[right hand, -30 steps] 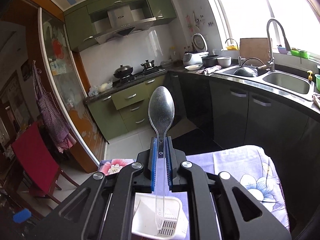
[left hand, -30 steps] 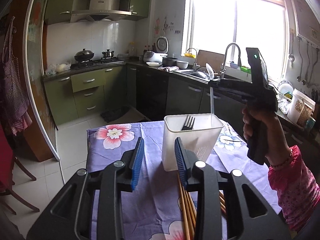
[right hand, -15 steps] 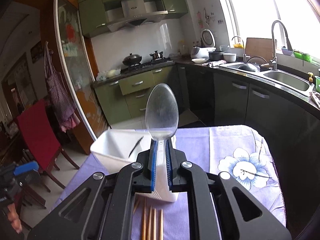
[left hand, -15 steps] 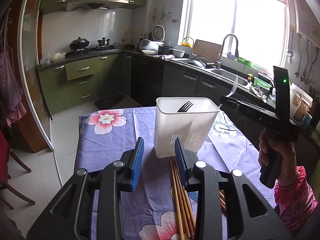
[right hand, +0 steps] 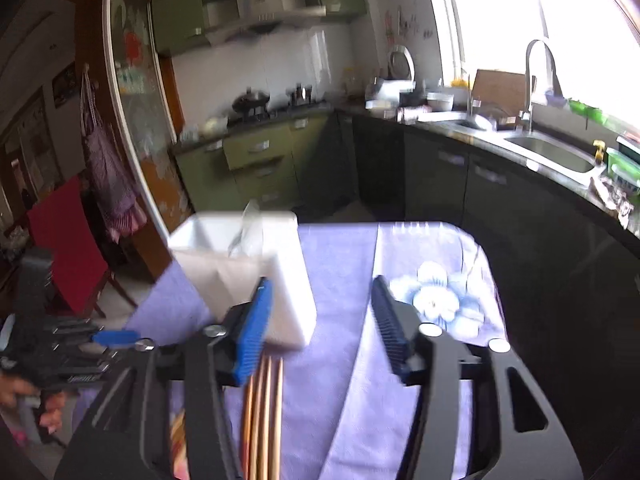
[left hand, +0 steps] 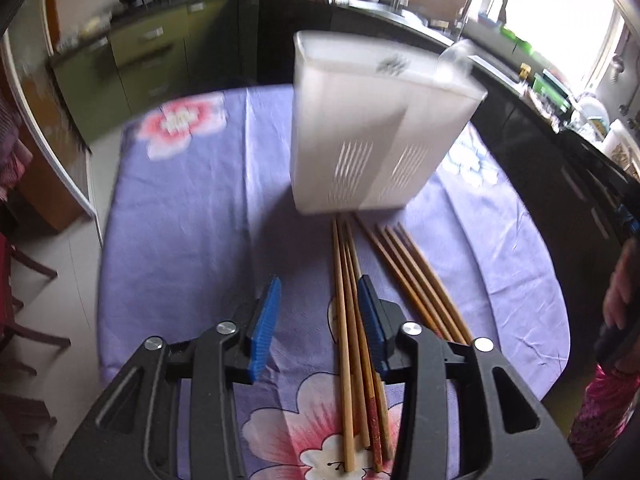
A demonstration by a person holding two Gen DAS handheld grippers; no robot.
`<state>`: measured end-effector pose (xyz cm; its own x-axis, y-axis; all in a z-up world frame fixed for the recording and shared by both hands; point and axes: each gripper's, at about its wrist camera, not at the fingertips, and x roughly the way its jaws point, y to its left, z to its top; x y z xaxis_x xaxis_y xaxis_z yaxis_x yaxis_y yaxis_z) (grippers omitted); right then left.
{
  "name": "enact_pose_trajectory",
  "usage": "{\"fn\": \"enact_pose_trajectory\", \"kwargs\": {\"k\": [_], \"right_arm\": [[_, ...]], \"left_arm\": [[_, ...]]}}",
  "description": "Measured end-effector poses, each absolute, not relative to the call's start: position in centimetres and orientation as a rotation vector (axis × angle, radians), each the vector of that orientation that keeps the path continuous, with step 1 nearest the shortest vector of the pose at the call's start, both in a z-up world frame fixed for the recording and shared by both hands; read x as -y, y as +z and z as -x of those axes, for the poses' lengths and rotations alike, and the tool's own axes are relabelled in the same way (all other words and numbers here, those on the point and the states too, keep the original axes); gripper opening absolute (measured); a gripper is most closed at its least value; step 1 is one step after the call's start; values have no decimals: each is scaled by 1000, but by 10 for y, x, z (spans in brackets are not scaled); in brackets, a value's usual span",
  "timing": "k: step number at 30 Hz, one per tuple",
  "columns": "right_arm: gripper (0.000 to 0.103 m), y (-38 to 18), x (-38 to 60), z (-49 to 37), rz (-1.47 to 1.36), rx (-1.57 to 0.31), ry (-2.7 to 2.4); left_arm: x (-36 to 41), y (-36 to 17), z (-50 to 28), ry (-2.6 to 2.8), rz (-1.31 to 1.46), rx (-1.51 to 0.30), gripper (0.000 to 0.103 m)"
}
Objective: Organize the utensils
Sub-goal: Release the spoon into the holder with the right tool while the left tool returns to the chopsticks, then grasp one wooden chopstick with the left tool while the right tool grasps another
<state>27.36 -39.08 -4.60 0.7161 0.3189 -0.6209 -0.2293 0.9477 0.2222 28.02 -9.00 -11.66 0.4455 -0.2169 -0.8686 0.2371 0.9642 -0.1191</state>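
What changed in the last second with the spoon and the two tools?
The right tool let go of the clear spoon: its jaws were shut on the handle and now stand open, and the spoon sits in the white holder. The left tool tipped down toward the chopsticks. It stayed open and empty; chopsticks stayed on the cloth.

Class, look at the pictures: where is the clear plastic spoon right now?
The clear spoon stands in the white utensil holder, at its right end in the left wrist view, beside the dark fork, beyond the chopsticks.
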Motion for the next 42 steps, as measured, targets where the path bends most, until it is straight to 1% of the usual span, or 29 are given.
{"fn": "enact_pose_trajectory", "kwargs": {"k": [1, 3, 4, 7, 13, 20, 28, 29, 30, 31, 35, 42], "right_arm": [[32, -56, 391, -275, -141, -768, 331], [26, -77, 387, -277, -115, -853, 349], [26, -87, 384, -277, -91, -882, 349], [26, -111, 381, -276, -85, -936, 363], [26, -133, 383, -280, -102, -972, 372], [26, -129, 384, -286, -101, -988, 364], [26, -141, 370, -289, -62, -1024, 385], [26, -143, 366, -289, -52, -1030, 395], [26, -144, 361, -290, -41, -1036, 404], [26, -146, 357, -290, -32, -1042, 411], [26, -154, 343, -296, -15, -1073, 439], [26, -166, 316, -317, -1, -1146, 481]], "left_arm": [[94, -127, -287, -282, -23, -1112, 27], [102, -144, -298, -282, -35, -1164, 26], [105, -150, -302, -276, -39, -1178, 25], [111, -162, -311, -275, -27, -1225, 20], [118, -173, -323, -257, -47, -1261, 19], [125, -179, -326, -260, -73, -1275, 19], [133, -183, -332, -247, -113, -1280, 18], [135, -183, -332, -251, -115, -1280, 15], [135, -184, -331, -255, -119, -1284, 9], [137, -185, -330, -253, -130, -1282, 7], [138, -185, -326, -259, -171, -1280, 6], [105, -183, -330, -202, -128, -1287, 6]]}}
